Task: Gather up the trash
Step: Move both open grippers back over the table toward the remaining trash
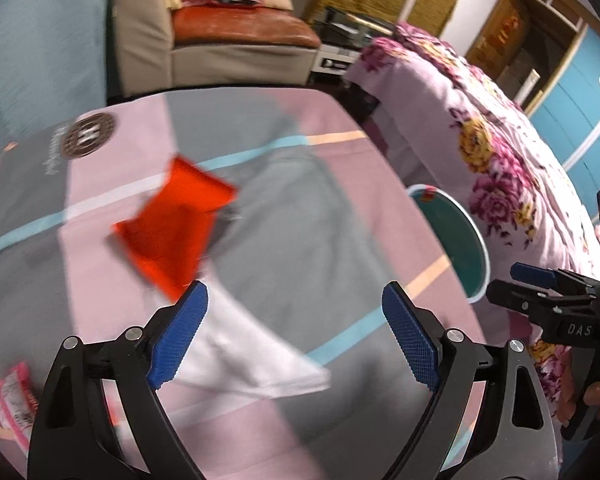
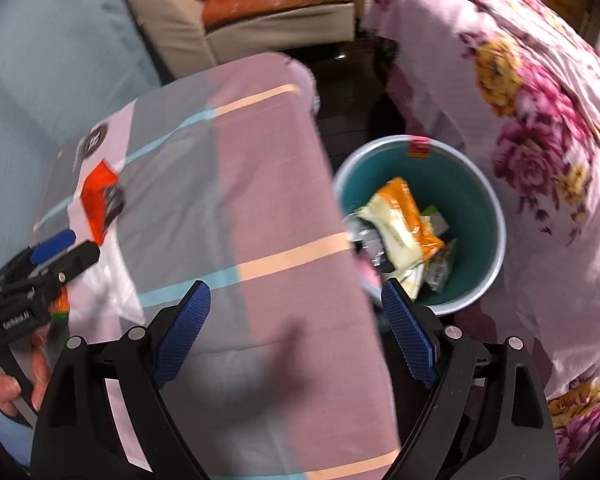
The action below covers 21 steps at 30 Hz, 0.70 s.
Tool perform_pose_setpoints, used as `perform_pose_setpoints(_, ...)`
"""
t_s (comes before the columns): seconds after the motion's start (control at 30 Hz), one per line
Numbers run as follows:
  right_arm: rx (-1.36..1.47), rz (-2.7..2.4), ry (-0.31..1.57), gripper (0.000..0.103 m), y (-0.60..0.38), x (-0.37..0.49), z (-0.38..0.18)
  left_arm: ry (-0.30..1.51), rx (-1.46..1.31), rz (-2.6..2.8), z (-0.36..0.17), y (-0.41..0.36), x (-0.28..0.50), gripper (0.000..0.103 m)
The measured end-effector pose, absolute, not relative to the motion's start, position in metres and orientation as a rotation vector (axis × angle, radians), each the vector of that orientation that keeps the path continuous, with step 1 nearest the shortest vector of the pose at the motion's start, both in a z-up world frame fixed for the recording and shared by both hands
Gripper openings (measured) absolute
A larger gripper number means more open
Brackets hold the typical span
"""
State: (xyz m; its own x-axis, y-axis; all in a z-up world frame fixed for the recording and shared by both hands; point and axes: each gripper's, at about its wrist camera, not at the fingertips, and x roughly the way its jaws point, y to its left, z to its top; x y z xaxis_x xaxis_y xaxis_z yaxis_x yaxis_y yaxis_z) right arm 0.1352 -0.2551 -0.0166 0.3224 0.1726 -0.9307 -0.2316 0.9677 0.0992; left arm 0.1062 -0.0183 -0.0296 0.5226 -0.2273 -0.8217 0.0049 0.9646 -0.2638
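A red wrapper lies on the pink and grey cloth-covered table, beyond my left gripper. That gripper is open above a white plastic wrapper and grips nothing. A pink wrapper lies at the table's left edge. My right gripper is open and empty over the table's right edge, beside the teal bin. The bin holds an orange and white packet and other wrappers. Each view shows the other gripper: the right gripper, the left gripper.
A bed with a floral pink cover stands just right of the bin. A sofa with a brown seat is behind the table. A hand holds the left gripper's handle. Dark floor shows between the table and the bed.
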Motion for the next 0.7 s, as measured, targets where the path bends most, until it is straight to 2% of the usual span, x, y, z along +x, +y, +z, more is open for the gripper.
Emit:
perform_pose_setpoints(0.3,-0.198,0.439,1.213,0.083,-0.162,0.113,-0.030,1.016,-0.278,-0.035,-0.041,0.064,0.076,0.090)
perform_pose_setpoints(0.7,-0.391,0.605,1.216,0.083,-0.064,0.092,-0.068,1.001,-0.369,0.051,-0.049,0.131,0.063,0.090)
